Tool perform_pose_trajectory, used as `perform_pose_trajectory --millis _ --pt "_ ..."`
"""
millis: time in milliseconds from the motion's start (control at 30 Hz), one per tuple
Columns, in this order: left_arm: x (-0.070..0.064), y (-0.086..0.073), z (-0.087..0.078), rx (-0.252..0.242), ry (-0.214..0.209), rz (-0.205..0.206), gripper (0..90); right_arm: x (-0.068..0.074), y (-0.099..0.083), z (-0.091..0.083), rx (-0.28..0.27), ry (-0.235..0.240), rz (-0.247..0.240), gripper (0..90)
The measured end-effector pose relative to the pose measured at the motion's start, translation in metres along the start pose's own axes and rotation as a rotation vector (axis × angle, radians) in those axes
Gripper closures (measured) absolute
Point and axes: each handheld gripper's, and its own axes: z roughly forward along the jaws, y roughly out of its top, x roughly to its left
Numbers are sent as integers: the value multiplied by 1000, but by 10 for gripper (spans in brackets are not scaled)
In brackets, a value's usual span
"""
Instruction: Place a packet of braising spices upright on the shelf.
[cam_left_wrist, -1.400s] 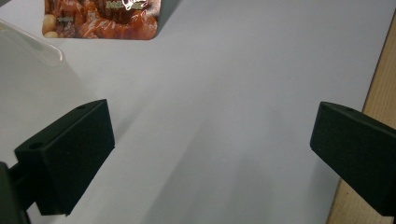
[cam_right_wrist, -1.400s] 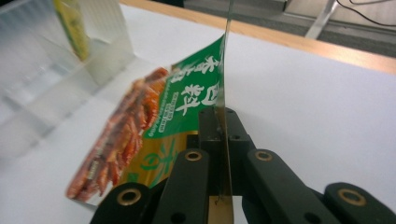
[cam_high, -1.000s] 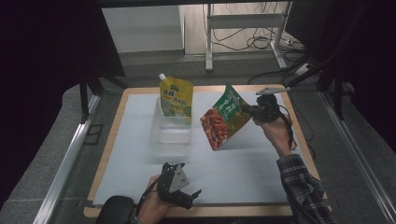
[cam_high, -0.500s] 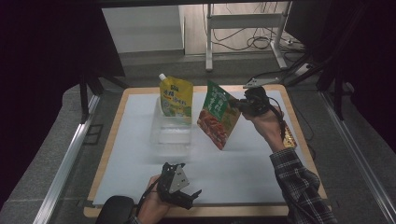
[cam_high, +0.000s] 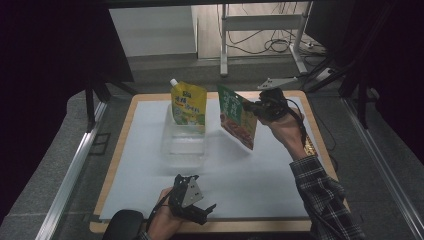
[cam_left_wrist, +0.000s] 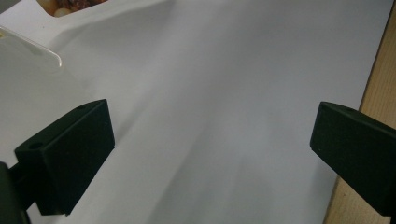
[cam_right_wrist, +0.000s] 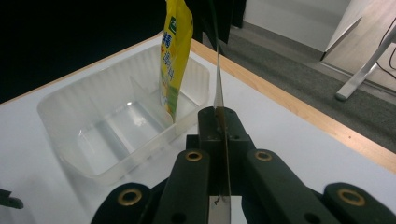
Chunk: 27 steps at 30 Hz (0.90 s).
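Two claws: one in each of my hands, both over the white mat (cam_high: 260, 170).
Right claw (cam_high: 254, 106): up off the table at the far right, jaws clenched flat on the edge of the green pouch (cam_high: 237, 121).
Right claw close up (cam_right_wrist: 218, 122): pouch (cam_right_wrist: 217, 84) seen edge-on, a thin strip running up from between my pressed jaws.
Green pouch, count: one. Hangs in the air, tilted, clear of the mat, just right of the tub (cam_high: 184, 144); food picture on its front.
Yellow pouch (cam_high: 189, 104), count: one. Has a white spout at its top left corner, stands upright at the far end of the tub, leaning on the far wall.
Yellow pouch from my right claw view (cam_right_wrist: 176, 51): bottom edge down inside the tub (cam_right_wrist: 93, 140).
Tub, count: one. Clear plastic, sits on the mat left of centre.
Pouches total: two, near each other but apart.
Left claw (cam_high: 205, 210): low at the near edge of the mat, well apart from the tub, grey three-cornered plate on top.
Left claw state (cam_left_wrist: 210, 154): released, jaws spread wide, bare mat (cam_left_wrist: 224, 93) between them, grasping nothing.
Tub corner (cam_left_wrist: 28, 46): at the top left of my left claw view.
Table (cam_high: 125, 130): one wooden top, its rim showing around the mat.
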Motion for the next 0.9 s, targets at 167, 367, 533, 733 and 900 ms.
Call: perform_pose_trajectory --millis 167,367,533,733,900 --pt "0 0 0 -5 -2 -8 0 2 3 -8 -7 27 -13 894" --pt "0 0 0 -10 -8 -17 0 10 10 -17 -27 69 -23 894" --pt "0 0 0 -12 -9 -19 0 14 15 -20 -35 89 -29 894" --pt "0 0 1 -10 -10 -16 0 18 22 -22 -43 125 -41 894" --pt "1 -1 1 -21 -43 -29 0 20 30 -21 -49 157 -46 894"
